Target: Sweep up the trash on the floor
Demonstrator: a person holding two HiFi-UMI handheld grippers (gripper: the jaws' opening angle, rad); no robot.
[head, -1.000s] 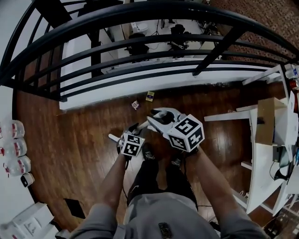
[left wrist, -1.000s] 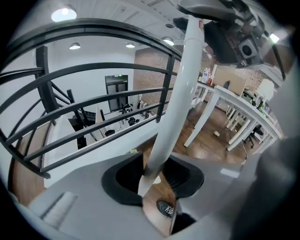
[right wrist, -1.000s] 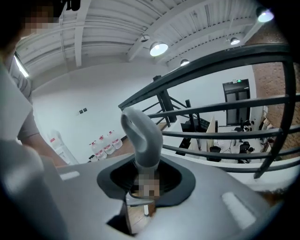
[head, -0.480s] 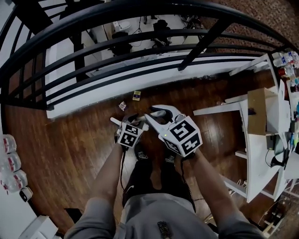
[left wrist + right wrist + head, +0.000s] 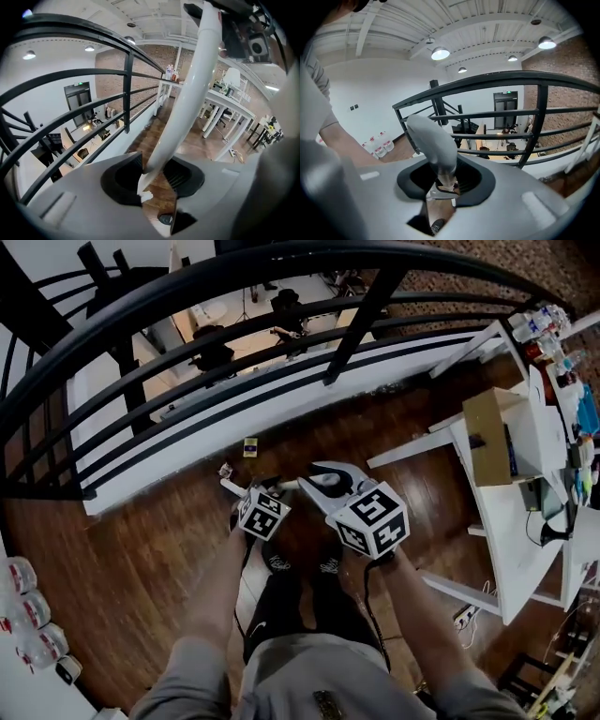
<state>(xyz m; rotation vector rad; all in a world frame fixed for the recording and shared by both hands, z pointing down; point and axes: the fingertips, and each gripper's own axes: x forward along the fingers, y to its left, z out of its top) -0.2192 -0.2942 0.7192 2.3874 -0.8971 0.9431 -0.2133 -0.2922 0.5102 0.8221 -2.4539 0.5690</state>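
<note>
Two scraps (image 5: 250, 447) lie unswept on the floor (image 5: 141, 549), sweeping apparently unstarted; left tongs (image 5: 154, 176) and right tongs (image 5: 445, 180) each clamp a white handle (image 5: 187, 93).

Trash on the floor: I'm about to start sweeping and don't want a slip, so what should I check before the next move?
1. Left hand-held gripper clamped on the long white pole: ok, the pole runs between its jaws.
2. Right hand-held gripper clamped on the rounded pale handle end: ok.
3. Trash in sight: ok. A small yellow packet and a small crumpled wrapper lie apart on the dark wooden floor.
4. Where the pole's lower end sits: cannot tell, it is out of view.
</note>
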